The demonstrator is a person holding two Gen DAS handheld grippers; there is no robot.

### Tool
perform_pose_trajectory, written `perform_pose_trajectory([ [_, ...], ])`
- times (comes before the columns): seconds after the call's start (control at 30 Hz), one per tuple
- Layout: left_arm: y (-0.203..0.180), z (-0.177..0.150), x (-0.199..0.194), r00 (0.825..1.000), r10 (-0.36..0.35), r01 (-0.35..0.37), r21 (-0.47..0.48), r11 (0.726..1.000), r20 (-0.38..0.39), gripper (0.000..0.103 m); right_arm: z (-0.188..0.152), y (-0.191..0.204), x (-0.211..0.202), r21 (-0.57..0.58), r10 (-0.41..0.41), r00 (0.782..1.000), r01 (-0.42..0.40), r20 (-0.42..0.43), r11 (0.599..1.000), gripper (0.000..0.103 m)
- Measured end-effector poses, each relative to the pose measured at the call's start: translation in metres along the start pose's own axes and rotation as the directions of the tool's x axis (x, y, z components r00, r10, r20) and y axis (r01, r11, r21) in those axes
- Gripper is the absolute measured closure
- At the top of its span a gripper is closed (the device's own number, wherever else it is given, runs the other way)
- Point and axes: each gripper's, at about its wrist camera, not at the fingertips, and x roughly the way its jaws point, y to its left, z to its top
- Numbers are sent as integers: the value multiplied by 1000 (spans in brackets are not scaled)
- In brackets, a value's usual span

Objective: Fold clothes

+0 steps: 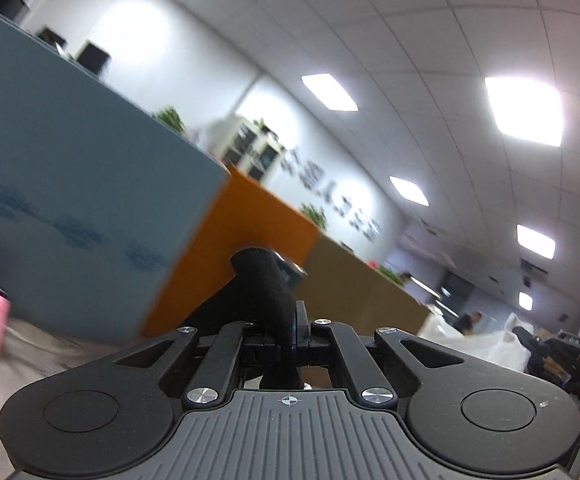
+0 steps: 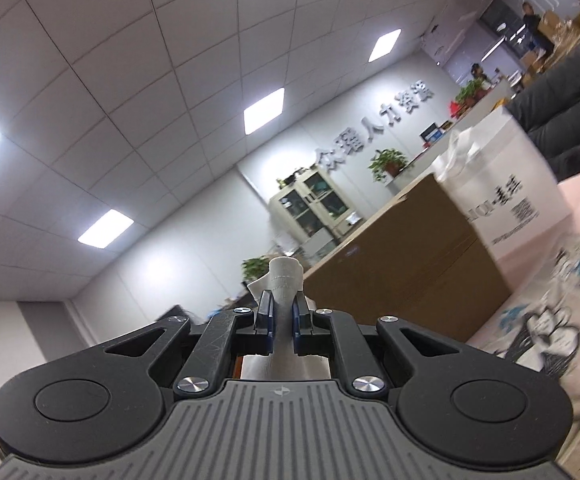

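— Office ceiling panels (image 2: 90, 80) and lit lamps fill both your views; what do your grippers hold?

— Your left gripper (image 1: 288, 332) points up toward a blue partition (image 1: 70, 168) and an orange one (image 1: 242, 248). Its jaws are clenched on a fold of black cloth (image 1: 266, 280) that stands up between them.

— And your other hand?

— Your right gripper (image 2: 283, 320) is pinched on a bunched edge of pale grey fabric (image 2: 286, 276), stitching visible, poking up past the blue pads (image 2: 268, 316).

— Where is the rest of the garment?

— At your right, a light printed garment (image 2: 549, 320) with cartoon figures lies beside a brown box (image 2: 409, 256) and a white bag (image 2: 497, 184).
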Motion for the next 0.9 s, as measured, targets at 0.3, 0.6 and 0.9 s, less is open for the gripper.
perform_pose_trajectory([
  [0.3, 36, -22, -145, 990, 134, -134, -4, 991, -51, 101, -62, -19, -95, 74, 47, 998, -43, -52, 996, 95],
  [0.6, 53, -80, -213, 953, 225, -247, -90, 965, -204, 101, -111, -53, -206, 62, -200, 968, 212, -151, 975, 95],
  [0.9, 64, -104, -234, 889, 387, -372, 108, 922, -246, 73, -128, -77, -238, -43, -351, 911, 350, -215, 936, 95],
])
